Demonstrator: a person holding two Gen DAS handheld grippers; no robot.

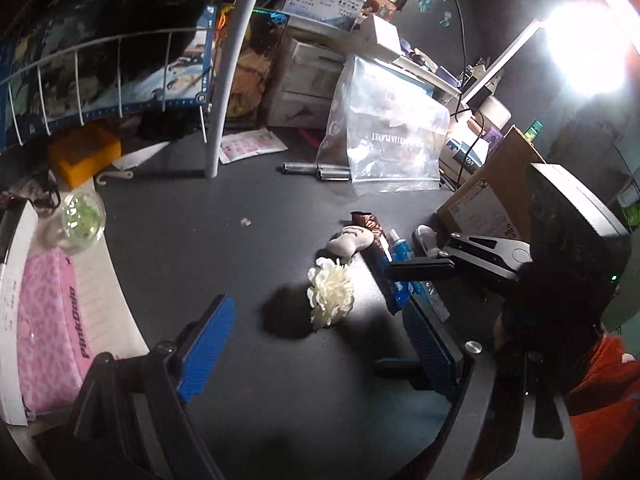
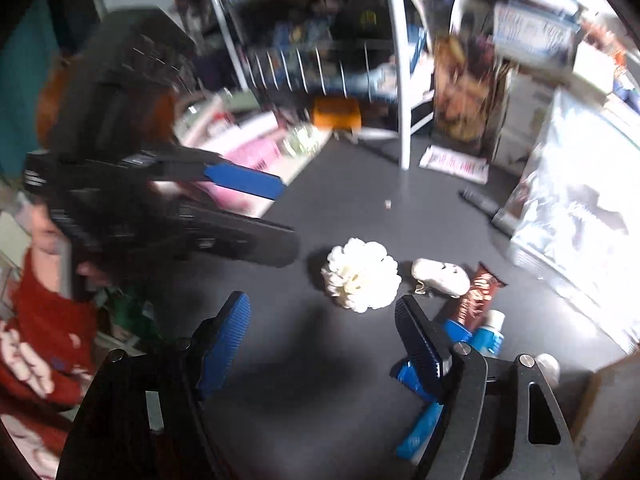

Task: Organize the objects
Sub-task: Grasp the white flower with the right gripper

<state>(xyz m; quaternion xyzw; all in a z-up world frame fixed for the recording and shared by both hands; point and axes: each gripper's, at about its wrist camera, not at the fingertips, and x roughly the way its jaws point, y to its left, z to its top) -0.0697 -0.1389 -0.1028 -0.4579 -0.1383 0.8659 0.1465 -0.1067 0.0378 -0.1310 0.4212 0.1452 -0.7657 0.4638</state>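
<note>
Left wrist view: left gripper point(image 1: 316, 344) open above white flower point(image 1: 330, 298)

Dark desk point(image 1: 248, 360), white wire rack point(image 1: 120, 76), glaring lamp point(image 1: 588, 48), cluttered shelves point(image 1: 360, 40)

White fabric flower point(image 1: 331, 298) sits mid-desk, petals fluffed, resting on its side on the dark desktop point(image 1: 224, 248). Just beyond it lies a small pale plush figure point(image 1: 352, 240), flat on the surface. Right of that, a brown snack bar wrapper point(image 1: 370, 226) stretches lengthwise, touching a blue-and-white tube point(image 1: 400, 252) with its white cap pointing away, both lying flat, side by side.
</note>
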